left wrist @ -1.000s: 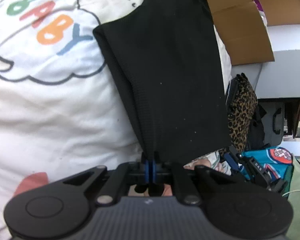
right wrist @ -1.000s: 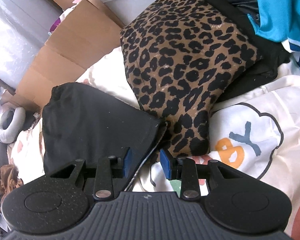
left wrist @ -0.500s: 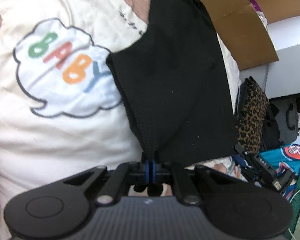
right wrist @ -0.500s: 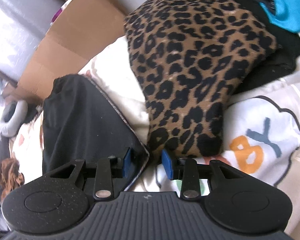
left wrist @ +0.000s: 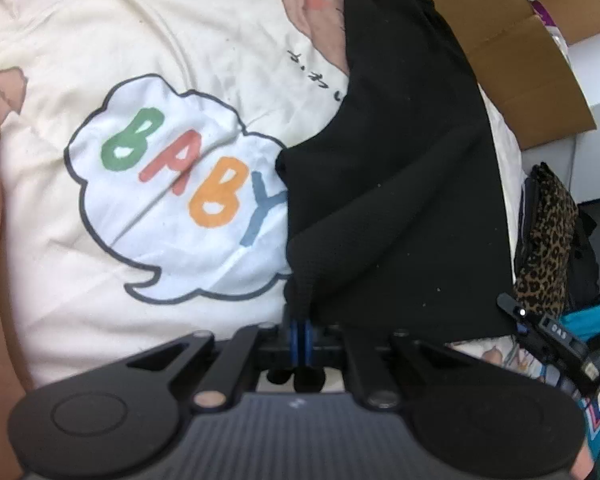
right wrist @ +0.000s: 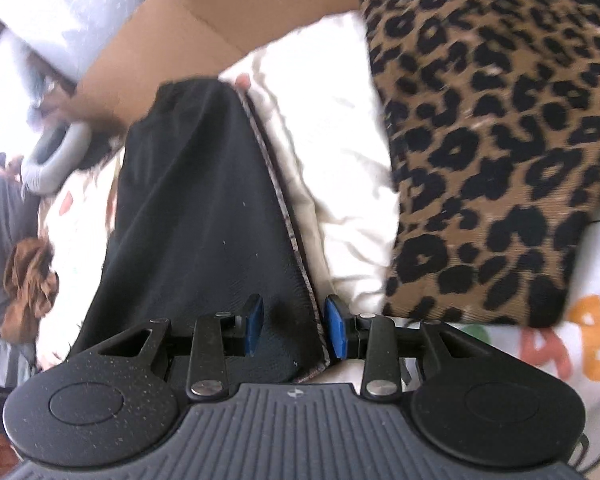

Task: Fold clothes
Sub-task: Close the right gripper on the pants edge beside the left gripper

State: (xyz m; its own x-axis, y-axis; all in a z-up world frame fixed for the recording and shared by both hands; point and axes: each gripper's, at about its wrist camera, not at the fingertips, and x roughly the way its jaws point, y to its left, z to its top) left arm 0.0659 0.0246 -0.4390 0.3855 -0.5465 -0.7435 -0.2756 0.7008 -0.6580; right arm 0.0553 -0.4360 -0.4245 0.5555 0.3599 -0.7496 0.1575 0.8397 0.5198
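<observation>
**Supervisor:** Where is the garment lying?

**Operator:** I am seeing the black garment (left wrist: 400, 184) lying on the cream bedsheet (left wrist: 180, 40), partly covering the right edge of the "BABY" cloud print (left wrist: 180, 184). I am watching it run from my tools up toward the cardboard box (left wrist: 512, 64) beyond the sheet

**Supervisor:** State of the left tongs?

**Operator:** I am holding the left gripper (left wrist: 300, 338) with its blue pads pressed together, pinching a bunched near corner of the black garment. The fabric is fanning out and up from that pinch

**Supervisor:** And the right tongs?

**Operator:** I am keeping the right gripper (right wrist: 294, 330) partly open. The garment's near right edge, showing a thin patterned hem (right wrist: 284, 216), is lying between the pads (right wrist: 335, 330). The right pad is standing just beside the hem; I cannot tell whether either pad is pressing on the cloth

**Supervisor:** Surroundings?

**Operator:** I am seeing a leopard-print garment (right wrist: 500, 128) lying to the right of the black one, with a strip of bare sheet between them, and a grey ring-shaped object (right wrist: 54, 160) at far left
</observation>
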